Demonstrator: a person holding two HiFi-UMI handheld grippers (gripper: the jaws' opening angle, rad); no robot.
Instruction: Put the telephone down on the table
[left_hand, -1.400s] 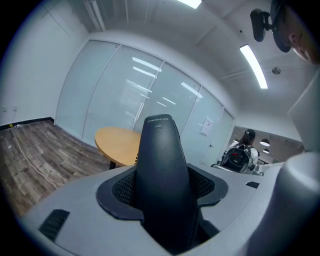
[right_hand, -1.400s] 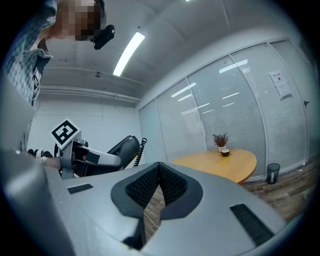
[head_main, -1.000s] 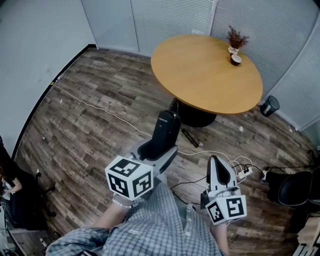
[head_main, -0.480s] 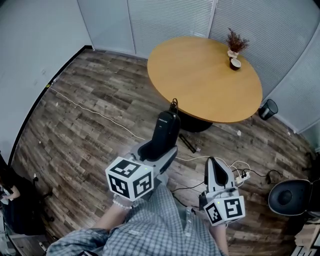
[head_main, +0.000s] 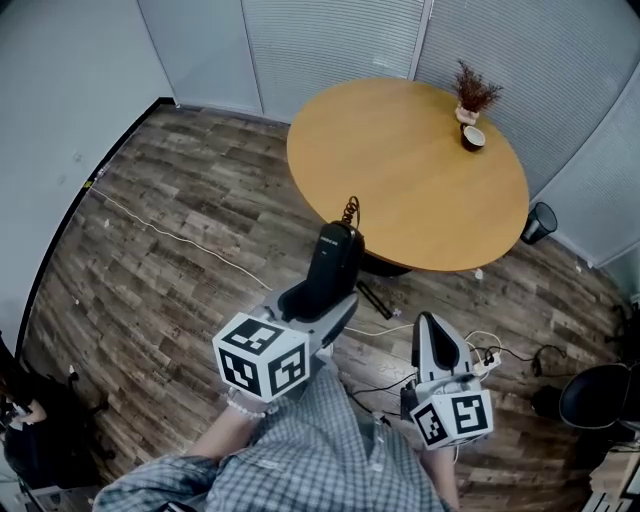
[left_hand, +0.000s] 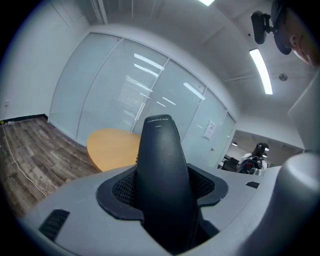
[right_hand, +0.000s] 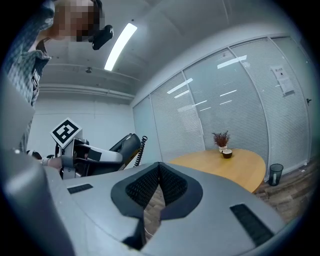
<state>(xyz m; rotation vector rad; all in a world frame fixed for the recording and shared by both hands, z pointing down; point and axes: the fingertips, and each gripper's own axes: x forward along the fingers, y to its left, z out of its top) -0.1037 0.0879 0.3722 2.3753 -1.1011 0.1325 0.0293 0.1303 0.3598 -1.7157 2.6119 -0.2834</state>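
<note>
The left gripper (head_main: 318, 300) has its fingers closed on the black telephone (head_main: 335, 262), pinching the lower body of the handset from both sides; the top end stands up and forward beyond the fingertips, and a coiled cord (head_main: 349, 212) springs from near that end; the right gripper (head_main: 438, 345) carries nothing, its fingers pressed together at the tips. The round wooden surface (head_main: 400, 170) lies ahead of both pairs of fingers, not yet under them; a small dried plant (head_main: 472, 85) and a little bowl (head_main: 473, 137) stand at its far side, well away from the near edge.

To my eye the handset is hard, smooth plastic, stiff and fairly light; the tapered shell could slide out of a loose pinch, so the grip low on the body, where it is broadest, seems right; the cord may tug as it drags. I'd expect it to want laying down flat rather than dropping, since the casing could crack or skate across the wood.
</note>
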